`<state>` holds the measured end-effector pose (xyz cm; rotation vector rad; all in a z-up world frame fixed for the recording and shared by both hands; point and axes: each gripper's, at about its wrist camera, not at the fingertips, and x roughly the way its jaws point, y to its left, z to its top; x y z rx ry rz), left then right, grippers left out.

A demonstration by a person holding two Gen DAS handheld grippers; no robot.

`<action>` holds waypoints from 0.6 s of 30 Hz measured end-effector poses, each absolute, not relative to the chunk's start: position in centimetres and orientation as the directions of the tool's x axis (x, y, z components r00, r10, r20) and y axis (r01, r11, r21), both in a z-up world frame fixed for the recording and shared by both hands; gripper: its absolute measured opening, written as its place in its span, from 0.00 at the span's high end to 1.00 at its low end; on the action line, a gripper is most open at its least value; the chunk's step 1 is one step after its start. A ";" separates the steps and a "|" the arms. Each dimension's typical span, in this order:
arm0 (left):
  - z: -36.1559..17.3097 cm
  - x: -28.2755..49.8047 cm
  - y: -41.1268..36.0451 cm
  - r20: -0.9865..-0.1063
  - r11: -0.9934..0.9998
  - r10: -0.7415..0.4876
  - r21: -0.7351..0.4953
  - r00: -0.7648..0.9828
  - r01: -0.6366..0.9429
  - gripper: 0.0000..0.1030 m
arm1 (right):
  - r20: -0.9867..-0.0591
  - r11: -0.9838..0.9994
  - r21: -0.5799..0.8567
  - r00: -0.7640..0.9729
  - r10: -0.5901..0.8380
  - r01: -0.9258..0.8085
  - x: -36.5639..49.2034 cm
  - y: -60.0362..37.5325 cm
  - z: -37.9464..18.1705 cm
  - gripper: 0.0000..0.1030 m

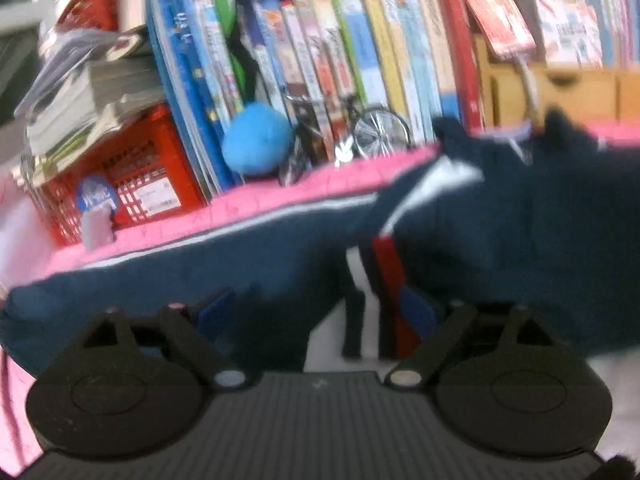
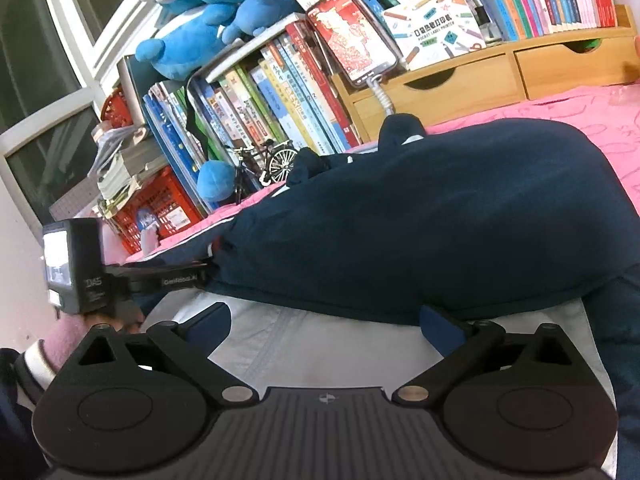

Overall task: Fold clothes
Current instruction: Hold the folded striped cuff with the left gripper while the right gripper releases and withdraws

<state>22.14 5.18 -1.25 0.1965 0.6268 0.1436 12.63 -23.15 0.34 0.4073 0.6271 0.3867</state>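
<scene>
A navy garment (image 1: 240, 264) with white piping and a red strip lies on the pink cover (image 1: 280, 200). My left gripper (image 1: 320, 312) is open, its blue pads (image 1: 216, 312) spread wide at the garment's near edge, where dark fabric and the red strip hang between them without being pressed. In the right wrist view the navy garment (image 2: 420, 220) is bunched in a mound, with a white inner layer (image 2: 320, 344) in front of it. My right gripper (image 2: 324, 320) is open over that white layer, pads at the navy hem. The left tool's black housing (image 2: 76, 264) reaches in from the left.
Behind the garment stand rows of books (image 2: 280, 100), a red mesh basket (image 1: 132, 184) with stacked papers, a blue plush ball (image 1: 258, 142), a miniature bicycle (image 2: 268, 164), and a wooden drawer unit (image 2: 500, 72) with a phone (image 2: 352, 36) propped on it. A pink sleeve (image 2: 60, 344) shows at the lower left.
</scene>
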 end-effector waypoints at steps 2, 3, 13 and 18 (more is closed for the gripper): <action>-1.3 22.4 6.4 -0.593 0.984 0.163 0.157 0.789 -0.085 0.04 | -0.481 0.851 0.477 0.744 0.463 -0.221 12.6 -23.2 0.3 0.00; -1.3 22.6 7.2 -0.611 0.991 0.135 0.101 0.780 -0.092 0.01 | -0.488 0.859 0.463 0.746 0.453 -0.219 12.6 -23.0 0.4 0.01; -1.7 22.3 9.3 -0.649 0.993 0.064 -0.030 0.758 -0.110 0.00 | -0.422 0.961 -0.188 0.900 0.108 -0.204 11.1 -11.8 6.4 0.00; -1.7 22.4 9.2 -0.650 0.993 0.069 -0.024 0.757 -0.111 0.00 | -0.547 0.997 0.052 0.833 0.081 -0.062 18.1 -15.0 5.2 0.04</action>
